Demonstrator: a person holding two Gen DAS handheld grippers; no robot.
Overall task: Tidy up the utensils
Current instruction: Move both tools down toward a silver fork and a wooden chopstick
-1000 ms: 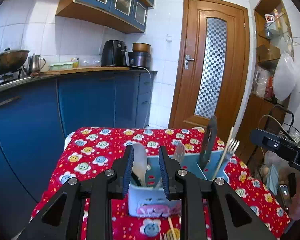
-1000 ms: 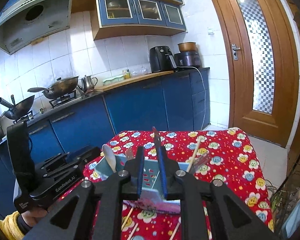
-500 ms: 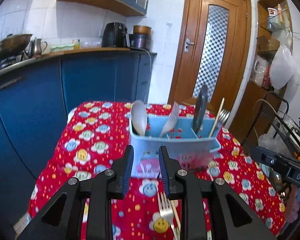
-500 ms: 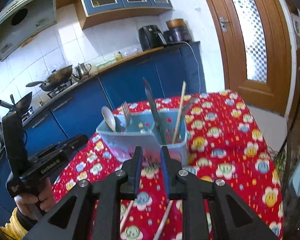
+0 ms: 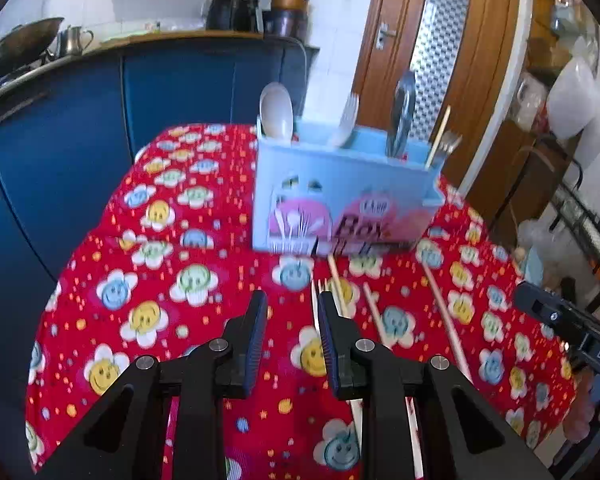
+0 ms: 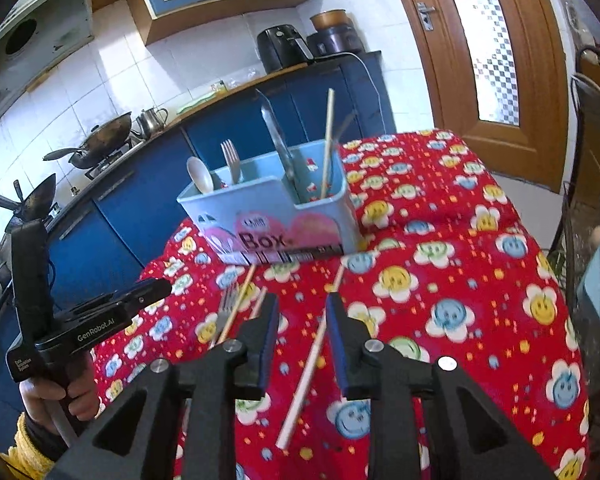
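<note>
A light blue utensil box point(image 5: 340, 196) point(image 6: 276, 208) stands on the red flowered tablecloth. It holds a white spoon point(image 5: 277, 110), a fork point(image 6: 231, 158), a knife point(image 6: 274, 136) and a chopstick point(image 6: 327, 140). Loose chopsticks point(image 6: 306, 372) point(image 5: 446, 320) and a fork point(image 6: 224, 312) lie on the cloth in front of the box. My left gripper point(image 5: 292, 320) is open and empty, just left of the loose fork's tines point(image 5: 320, 286). My right gripper point(image 6: 302, 320) is open and empty, above a loose chopstick.
The table point(image 6: 480, 264) drops off at its left and right edges. Blue kitchen cabinets point(image 5: 160, 92) stand behind, a wooden door point(image 5: 440, 40) at the back right. The left gripper's body point(image 6: 60, 328) sits at the table's left side.
Both grippers have pulled back from the box and tilted down toward the cloth. Both are a little wider open. The loose chopsticks and fork have come into view.
</note>
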